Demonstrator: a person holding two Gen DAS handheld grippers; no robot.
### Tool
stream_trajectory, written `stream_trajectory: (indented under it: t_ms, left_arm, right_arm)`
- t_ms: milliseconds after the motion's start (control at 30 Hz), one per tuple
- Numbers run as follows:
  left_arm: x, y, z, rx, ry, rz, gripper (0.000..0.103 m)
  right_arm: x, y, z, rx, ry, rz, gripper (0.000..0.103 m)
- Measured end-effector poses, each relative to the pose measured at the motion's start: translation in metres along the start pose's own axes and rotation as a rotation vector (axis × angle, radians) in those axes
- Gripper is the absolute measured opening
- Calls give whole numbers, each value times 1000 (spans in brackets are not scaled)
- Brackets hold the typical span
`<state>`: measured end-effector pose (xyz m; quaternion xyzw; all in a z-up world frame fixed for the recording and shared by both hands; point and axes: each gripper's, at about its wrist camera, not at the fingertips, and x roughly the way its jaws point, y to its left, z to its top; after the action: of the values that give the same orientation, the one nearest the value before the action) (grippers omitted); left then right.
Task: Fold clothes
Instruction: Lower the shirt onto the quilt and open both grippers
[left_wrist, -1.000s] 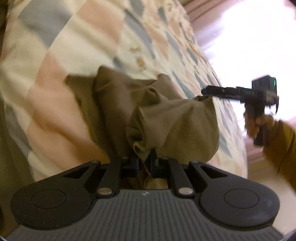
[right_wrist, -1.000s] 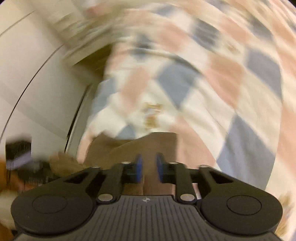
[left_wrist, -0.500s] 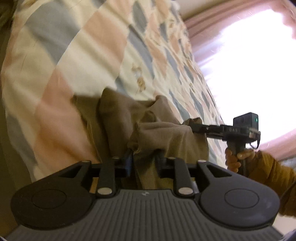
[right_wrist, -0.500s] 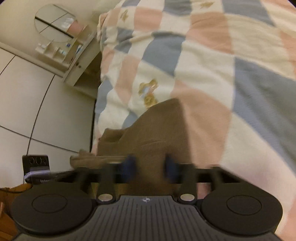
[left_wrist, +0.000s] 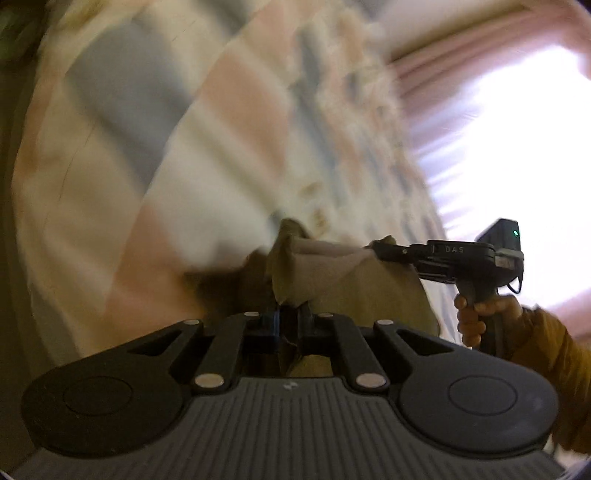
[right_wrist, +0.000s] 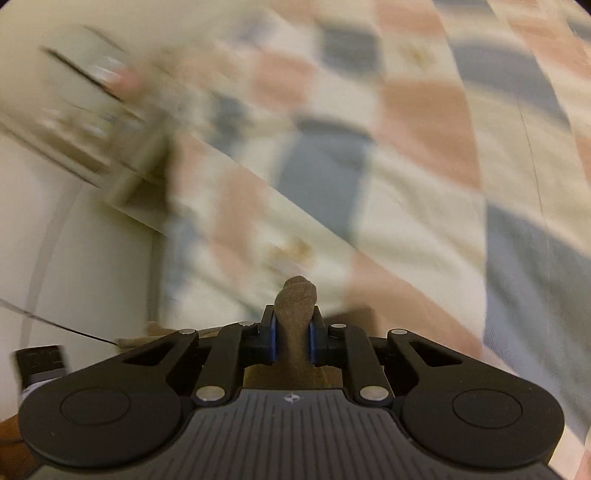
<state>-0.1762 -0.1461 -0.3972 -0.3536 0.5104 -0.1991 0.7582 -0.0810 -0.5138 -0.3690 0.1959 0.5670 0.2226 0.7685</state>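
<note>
Olive-brown soft cotton garment (left_wrist: 354, 280) drapes limp and light, so my closing left gripper (left_wrist: 290, 326) and right gripper (right_wrist: 293, 338) both pinch bunched edge folds.

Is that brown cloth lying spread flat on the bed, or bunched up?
Bunched up. The brown cloth rises in rumpled folds off the checked bedspread, pinched by the left gripper and the closing right gripper.

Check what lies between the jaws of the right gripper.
A bunched fold of the olive-brown fabric garment fills the gap of the right gripper, whose jaws are closing on it above the checked quilt. The right wrist view shows this.
</note>
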Motion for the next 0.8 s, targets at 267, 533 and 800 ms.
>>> stream_trajectory:
  t_ms: [267,533,800]
  left_arm:
    - [-23,2,22,21,-60,-3,30]
    - [-10,-9,31,91,-86,-61,0]
    - [10,17,24,17,-66,86,0]
  right_arm:
    - [2,-16,-7,179,-55,-6,69]
    - [-29,-23,-19,167,-95,55,30]
    - [13,-16,-10,81,-80,-100,4]
